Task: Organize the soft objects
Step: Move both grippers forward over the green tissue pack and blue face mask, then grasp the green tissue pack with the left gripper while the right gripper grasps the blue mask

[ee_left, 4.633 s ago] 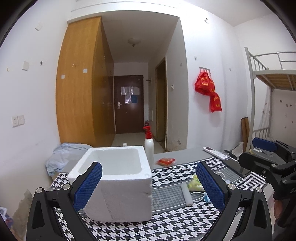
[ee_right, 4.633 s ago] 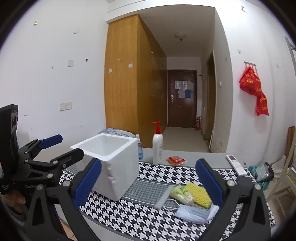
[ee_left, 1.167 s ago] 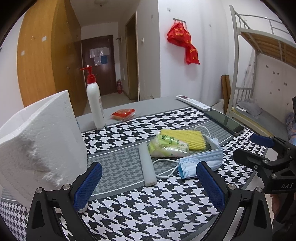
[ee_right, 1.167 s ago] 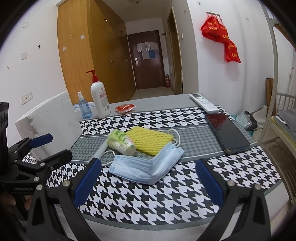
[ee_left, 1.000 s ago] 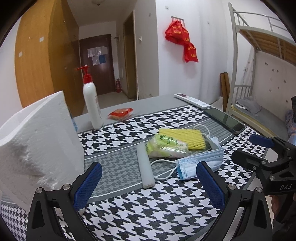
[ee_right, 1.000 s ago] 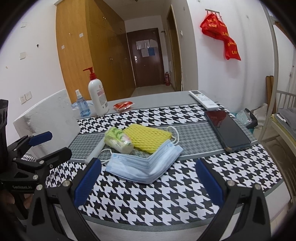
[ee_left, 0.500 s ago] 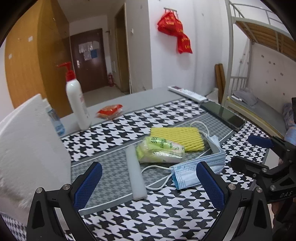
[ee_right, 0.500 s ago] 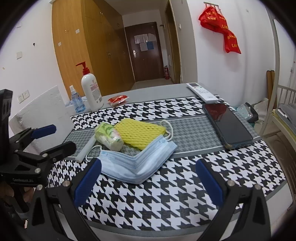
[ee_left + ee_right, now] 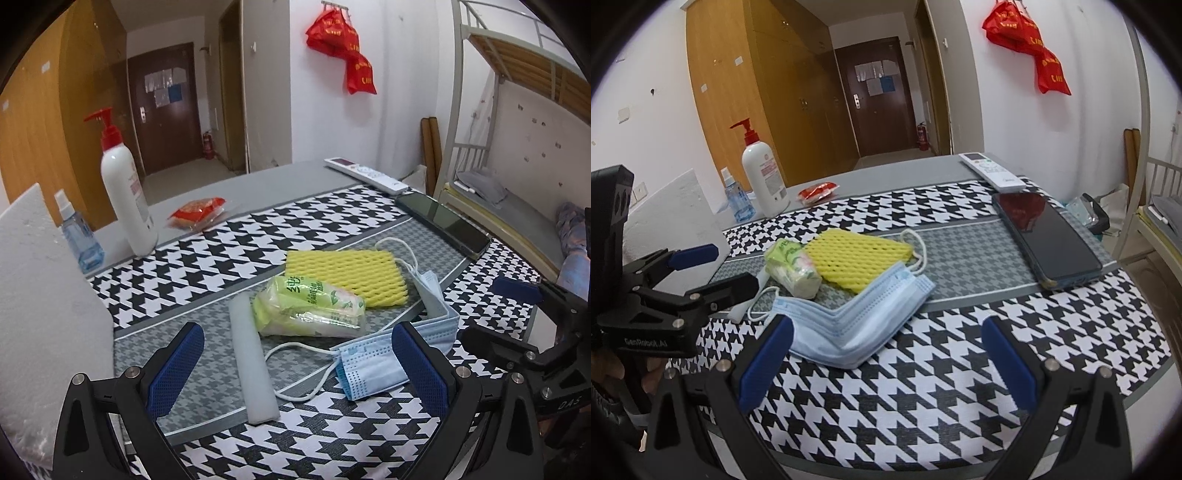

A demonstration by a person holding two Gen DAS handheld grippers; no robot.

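On the houndstooth table lie a yellow foam net, a green tissue pack, a blue face mask and a white foam strip. A white foam box stands at the left. My left gripper is open and empty, just short of the strip and the mask. My right gripper is open and empty, near the mask's front edge. Each gripper shows in the other's view.
A pump bottle, a small spray bottle, a red snack packet, a remote and a phone lie further back and right. A bunk bed stands past the right edge.
Both grippers have come closer to the pile of soft objects and tilted down towards it. The foam box has slid to the left of both views. Both stay open.
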